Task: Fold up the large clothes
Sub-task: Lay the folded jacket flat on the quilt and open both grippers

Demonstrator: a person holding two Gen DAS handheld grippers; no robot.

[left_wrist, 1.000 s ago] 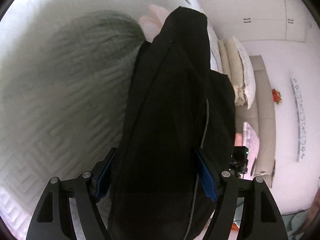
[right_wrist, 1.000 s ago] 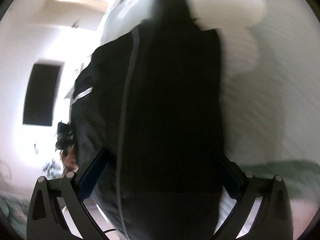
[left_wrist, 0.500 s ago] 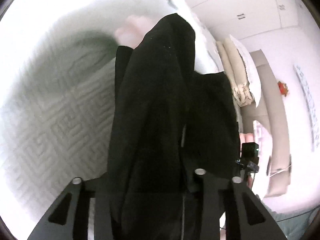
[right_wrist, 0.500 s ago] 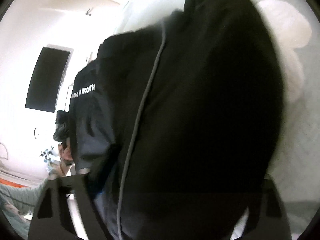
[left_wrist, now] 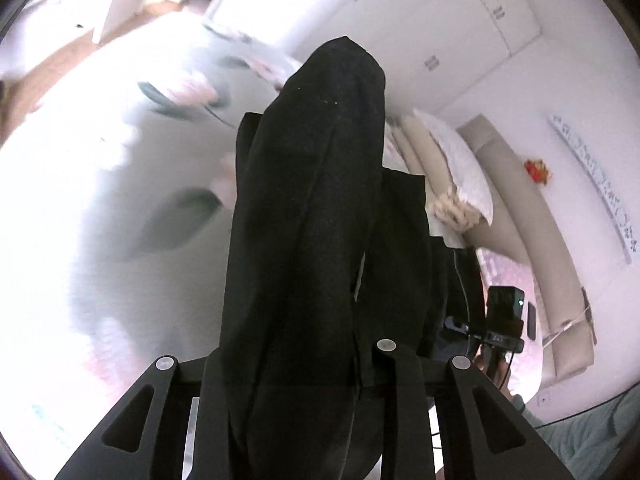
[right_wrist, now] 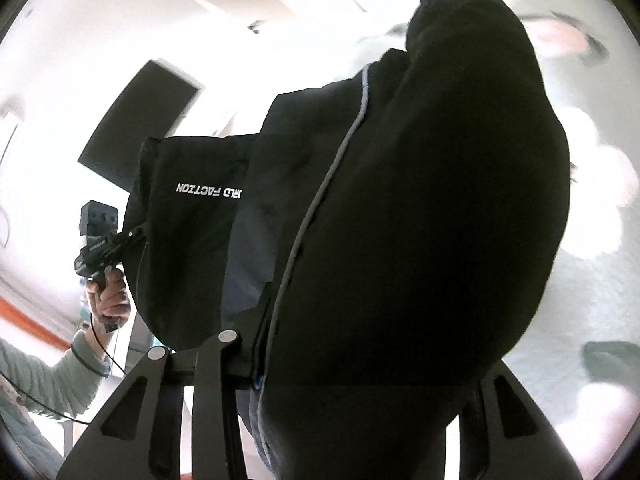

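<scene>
- My left gripper (left_wrist: 296, 364) is closing, bunched black jacket (left_wrist: 312, 216) between its fingers.
- My right gripper (right_wrist: 352, 364) is closing on the same jacket (right_wrist: 420, 220), above the pale bedspread (left_wrist: 100, 200).

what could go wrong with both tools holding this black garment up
1. The left tool and right tool are closing on thick bunched folds of the black garment; a layer could slip free.
2. The garment blocks most of both views, hiding the bed, so setting it down flat is partly blind.
</scene>
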